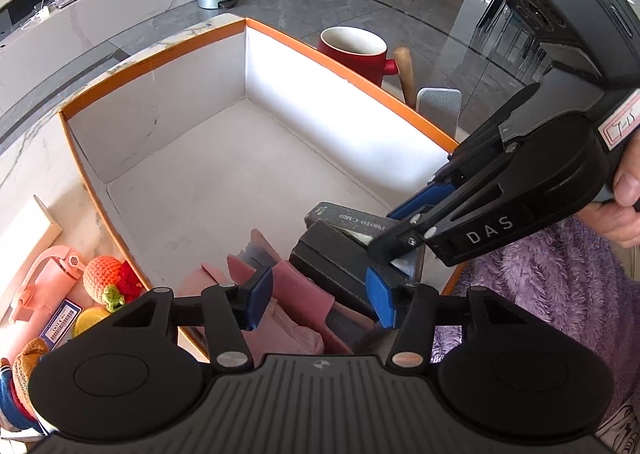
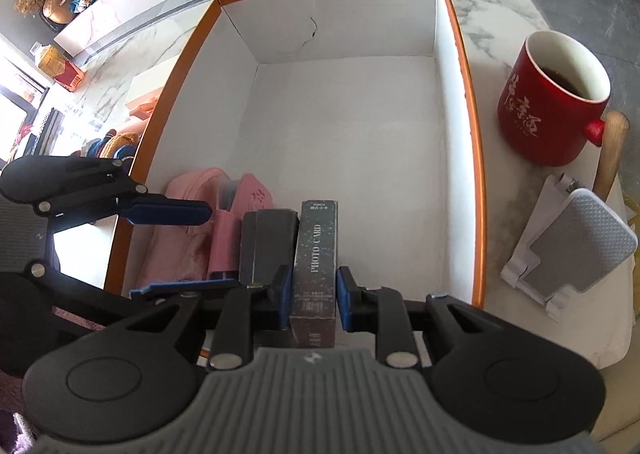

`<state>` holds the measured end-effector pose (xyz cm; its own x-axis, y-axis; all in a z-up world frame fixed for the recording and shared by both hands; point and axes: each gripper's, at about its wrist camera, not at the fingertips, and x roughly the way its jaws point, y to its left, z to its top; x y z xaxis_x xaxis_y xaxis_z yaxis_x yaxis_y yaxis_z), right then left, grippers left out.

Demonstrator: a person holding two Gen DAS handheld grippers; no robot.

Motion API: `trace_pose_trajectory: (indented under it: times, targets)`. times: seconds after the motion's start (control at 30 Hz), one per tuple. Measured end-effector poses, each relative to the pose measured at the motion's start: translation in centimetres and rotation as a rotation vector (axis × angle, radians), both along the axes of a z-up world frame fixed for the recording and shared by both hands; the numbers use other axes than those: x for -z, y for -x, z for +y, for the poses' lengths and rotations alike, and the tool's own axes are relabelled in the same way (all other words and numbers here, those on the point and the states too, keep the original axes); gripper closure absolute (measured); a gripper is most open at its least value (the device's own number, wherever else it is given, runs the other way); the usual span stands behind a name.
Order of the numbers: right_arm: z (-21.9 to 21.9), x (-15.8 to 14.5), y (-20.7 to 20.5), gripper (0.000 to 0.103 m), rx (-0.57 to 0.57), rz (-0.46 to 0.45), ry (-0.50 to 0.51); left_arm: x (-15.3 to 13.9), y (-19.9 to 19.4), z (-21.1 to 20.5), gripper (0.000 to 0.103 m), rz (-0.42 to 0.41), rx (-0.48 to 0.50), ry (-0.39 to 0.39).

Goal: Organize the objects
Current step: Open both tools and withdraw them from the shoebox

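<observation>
We are mid-placement: our right tool (image 2: 313, 288) is clenched on the dark speckled "PHOTO CARD" box (image 2: 316, 254), standing it on edge at the lower middle of the frame, inside the orange-rimmed white cardboard box (image 2: 456, 33), touching the black box (image 2: 266, 244). Our left tool (image 1: 316, 300) is released over the pink items (image 1: 296, 294). Next, we judge, seat it flush and let go.

"PHOTO CARD" on the dark box (image 2: 316, 254); "DAS" on the right hand-held gripper (image 1: 394, 244).
</observation>
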<state>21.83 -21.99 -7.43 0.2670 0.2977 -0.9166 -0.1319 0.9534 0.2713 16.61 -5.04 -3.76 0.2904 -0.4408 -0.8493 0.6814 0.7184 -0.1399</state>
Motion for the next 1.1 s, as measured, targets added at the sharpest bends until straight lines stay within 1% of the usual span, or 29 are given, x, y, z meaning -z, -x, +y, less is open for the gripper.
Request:
trace_pose_trajectory:
  times: [0.03, 0.07, 0.17, 0.23, 0.3, 0.33, 0.37, 0.4, 0.5, 0.63, 0.73, 0.83, 0.93, 0.97, 1.03, 1.07, 1.1]
  targets:
    - [0.0, 0.0, -0.2, 0.075, -0.008, 0.027, -0.013, 0.0, 0.0, 0.0, 0.042, -0.004, -0.005, 0.001]
    - [0.0, 0.1, -0.4, 0.076, -0.009, 0.047, -0.025, 0.0, -0.1, 0.0, 0.044, -0.007, -0.009, 0.005]
    - [0.1, 0.1, -0.9, 0.077, -0.030, 0.074, -0.030, 0.1, -0.3, -0.1, 0.046, -0.006, -0.018, 0.010]
    - [0.3, 0.0, -1.1, 0.076, -0.043, 0.067, 0.001, 0.4, -0.5, -0.2, 0.048, -0.010, -0.026, -0.007]
    - [0.5, -0.2, -1.3, 0.077, -0.048, 0.047, 0.054, 0.7, -0.5, -0.4, 0.050, -0.017, -0.031, -0.029]
    - [0.5, -0.4, -1.4, 0.080, -0.057, 0.031, 0.073, 0.8, -0.5, -0.4, 0.051, -0.019, -0.032, -0.036]
    - [0.7, -0.6, -1.5, 0.085, -0.074, 0.013, 0.094, 0.9, -0.5, -0.5, 0.051, -0.019, -0.030, -0.038]
    - [1.0, -0.9, -1.5, 0.087, -0.105, -0.007, 0.132, 0.9, -0.5, -0.4, 0.051, -0.019, -0.030, -0.034]
    - [2.0, -0.7, -1.6, 0.088, -0.216, -0.040, 0.258, 0.8, -0.5, -0.3, 0.051, -0.018, -0.034, -0.027]
    - [3.6, 0.8, -1.7, 0.091, -0.407, -0.055, 0.357, 0.7, -0.7, 0.0, 0.051, -0.016, -0.040, -0.017]
    - [4.3, 2.5, -2.1, 0.093, -0.529, -0.025, 0.410, -0.7, -0.4, 0.9, 0.052, -0.052, -0.072, 0.008]
    - [4.2, 3.6, -2.7, 0.093, -0.590, 0.010, 0.401, -2.8, 0.0, 3.1, 0.052, -0.086, -0.162, 0.079]
    - [3.8, 4.1, -3.0, 0.093, -0.616, 0.030, 0.364, -4.0, 0.3, 5.2, 0.052, -0.110, -0.252, 0.083]
    - [3.8, 4.1, -3.0, 0.093, -0.621, 0.031, 0.351, -4.1, 0.4, 5.8, 0.052, -0.105, -0.277, 0.075]
    - [3.7, 4.0, -2.9, 0.094, -0.629, 0.019, 0.330, -3.7, 0.3, 6.7, 0.052, -0.061, -0.320, 0.069]
    - [3.8, 3.9, -2.8, 0.099, -0.635, 0.010, 0.322, -3.4, 0.2, 7.0, 0.052, -0.042, -0.334, 0.074]
    - [3.8, 3.9, -2.8, 0.100, -0.634, 0.008, 0.317, -3.2, 0.3, 7.3, 0.052, -0.020, -0.347, 0.079]
